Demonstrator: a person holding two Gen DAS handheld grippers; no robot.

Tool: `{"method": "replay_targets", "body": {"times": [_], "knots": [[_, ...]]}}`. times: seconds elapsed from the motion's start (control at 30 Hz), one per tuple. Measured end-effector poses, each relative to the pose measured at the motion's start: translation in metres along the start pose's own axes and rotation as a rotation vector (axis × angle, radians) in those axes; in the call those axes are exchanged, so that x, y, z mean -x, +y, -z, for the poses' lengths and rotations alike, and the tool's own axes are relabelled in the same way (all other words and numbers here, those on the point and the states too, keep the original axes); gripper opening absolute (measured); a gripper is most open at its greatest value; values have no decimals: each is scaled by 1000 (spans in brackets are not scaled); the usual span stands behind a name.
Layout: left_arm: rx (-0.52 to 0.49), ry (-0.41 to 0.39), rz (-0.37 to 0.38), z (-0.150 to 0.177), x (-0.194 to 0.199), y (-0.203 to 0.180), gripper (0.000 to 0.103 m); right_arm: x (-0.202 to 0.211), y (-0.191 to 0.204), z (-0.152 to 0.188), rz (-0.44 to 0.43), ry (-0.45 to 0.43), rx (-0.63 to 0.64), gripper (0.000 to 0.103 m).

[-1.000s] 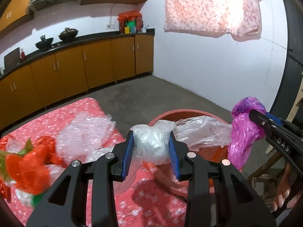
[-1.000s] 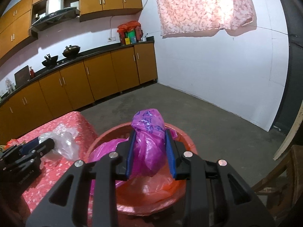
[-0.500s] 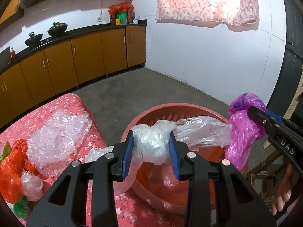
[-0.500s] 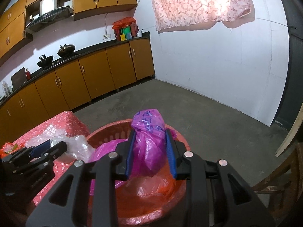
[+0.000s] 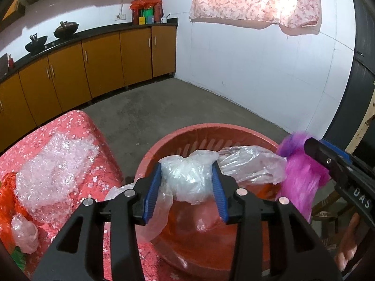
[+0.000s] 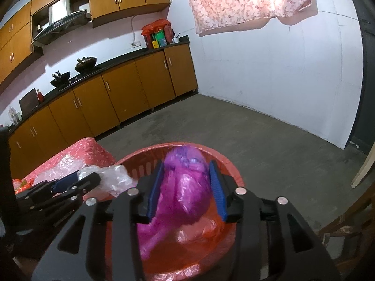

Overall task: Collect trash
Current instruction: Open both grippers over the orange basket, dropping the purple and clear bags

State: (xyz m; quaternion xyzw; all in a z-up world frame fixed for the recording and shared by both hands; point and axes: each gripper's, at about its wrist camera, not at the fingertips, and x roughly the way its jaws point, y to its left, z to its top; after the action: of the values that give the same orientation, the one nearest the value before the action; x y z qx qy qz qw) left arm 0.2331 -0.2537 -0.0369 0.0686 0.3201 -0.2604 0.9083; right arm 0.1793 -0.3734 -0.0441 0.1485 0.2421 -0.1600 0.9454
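Note:
My left gripper (image 5: 187, 182) is shut on a crumpled clear plastic bag (image 5: 189, 175) and holds it over the red plastic basket (image 5: 206, 131). My right gripper (image 6: 186, 187) has its jaws wider around a magenta plastic bag (image 6: 185, 192), which looks blurred and slipping down into the basket (image 6: 225, 164). The magenta bag (image 5: 300, 175) and right gripper also show at the right of the left wrist view. The left gripper with its clear bag (image 6: 110, 175) shows at the left of the right wrist view.
A table with a red flowered cloth (image 5: 77, 121) stands left of the basket, holding bubble wrap (image 5: 54, 159), an orange bag (image 5: 7, 196) and other scraps. Orange kitchen cabinets (image 5: 98, 65) line the far wall. A wooden chair (image 6: 346, 229) stands to the right.
Both grippers have moved over the basket. The right gripper's jaws have spread and the magenta bag is blurred, dropping downward. The left gripper still clamps the clear bag.

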Motion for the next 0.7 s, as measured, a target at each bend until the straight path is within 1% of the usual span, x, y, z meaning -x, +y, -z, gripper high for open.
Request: {"method": "replay_targets", "body": {"times": [0.13, 0.23, 0.37, 0.43, 0.5, 0.57, 0.7], "knots": [[6, 1, 9, 0, 0, 2, 49, 3, 1, 1, -4, -9, 12, 49], [6, -4, 16, -1, 1, 3, 53, 6, 1, 3, 1, -15, 13, 50], [15, -4, 12, 0, 4, 4, 53, 12, 3, 5, 18, -22, 28, 51], [27, -9, 6, 0, 8, 7, 56, 16, 5, 7, 24, -27, 44, 51], [42, -23, -13, 2, 16, 13, 62, 21, 10, 7, 31, -43, 69, 54], [53, -42, -31, 5, 28, 21, 64, 28, 17, 7, 32, -62, 96, 58], [66, -82, -84, 14, 58, 37, 71, 36, 31, 6, -1, -70, 118, 61]]}}
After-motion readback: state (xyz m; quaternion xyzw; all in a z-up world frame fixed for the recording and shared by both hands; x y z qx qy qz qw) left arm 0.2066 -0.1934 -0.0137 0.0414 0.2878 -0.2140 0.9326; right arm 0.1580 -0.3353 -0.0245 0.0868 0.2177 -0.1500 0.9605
